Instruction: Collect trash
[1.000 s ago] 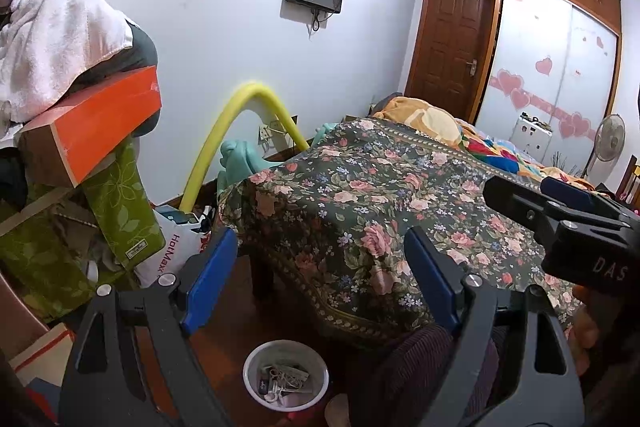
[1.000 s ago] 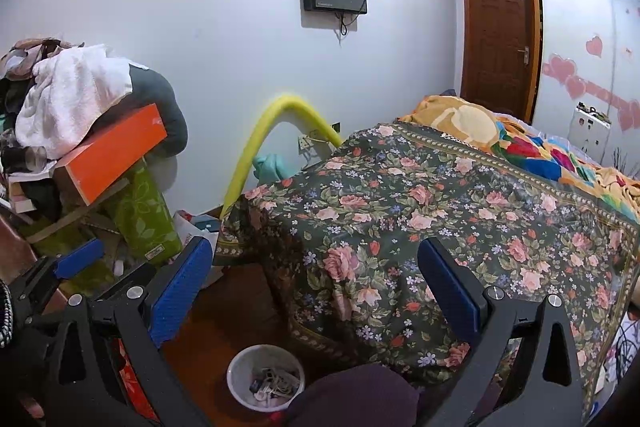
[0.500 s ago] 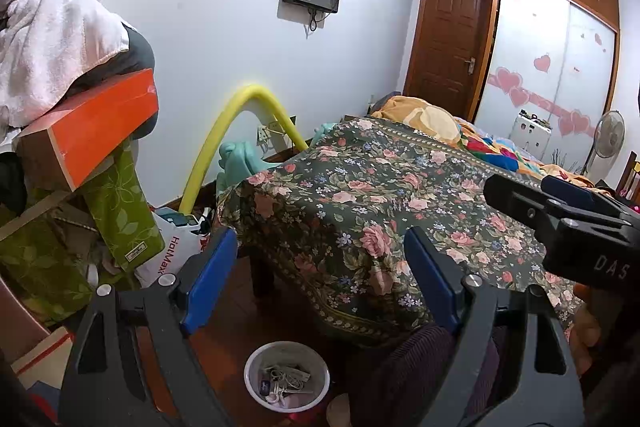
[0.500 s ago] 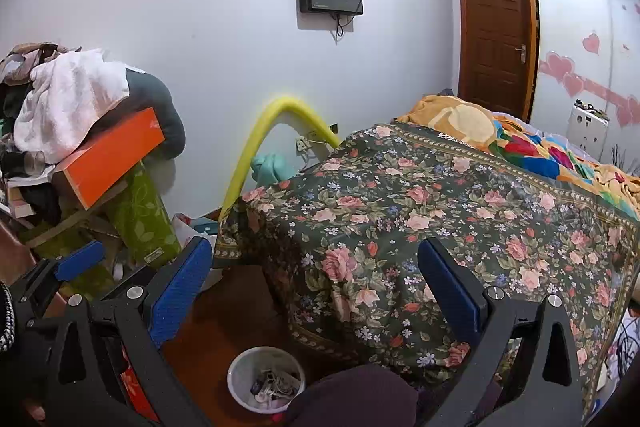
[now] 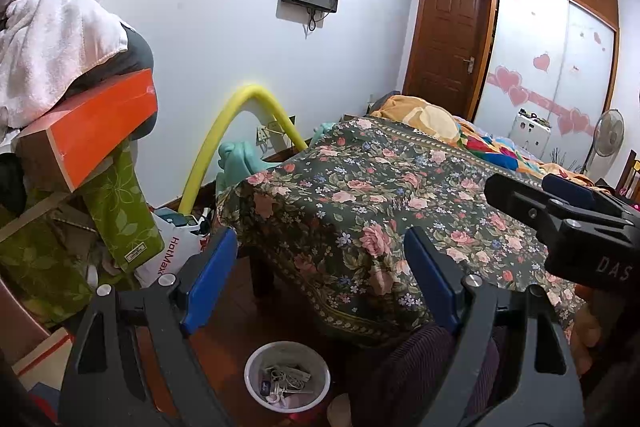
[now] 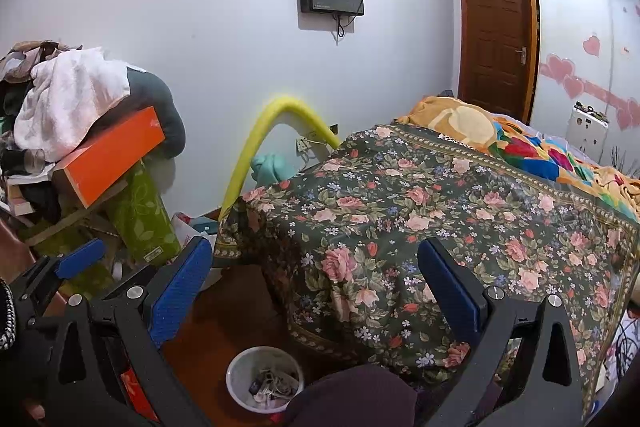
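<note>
A small white trash bin (image 5: 248, 379) stands on the wooden floor below both grippers, at the foot of the bed; it also shows in the right wrist view (image 6: 231, 383). Crumpled paper and wrappers (image 5: 286, 381) lie inside it. My left gripper (image 5: 318, 243) hovers above the bin, open, with nothing between its blue pads. Beside it, my right gripper (image 6: 314, 249) is open and empty too. One of the right gripper's fingers (image 5: 568, 189) juts in at the right of the left wrist view.
A bed under a dark floral cover (image 5: 400, 199) fills the right. At left is a cluttered pile with an orange box (image 5: 92, 123), a white towel (image 5: 52, 43) and green bags (image 5: 120, 211). A yellow foam tube (image 5: 240, 103) arches by the wall. A person's knee (image 6: 352, 395) sits low in view.
</note>
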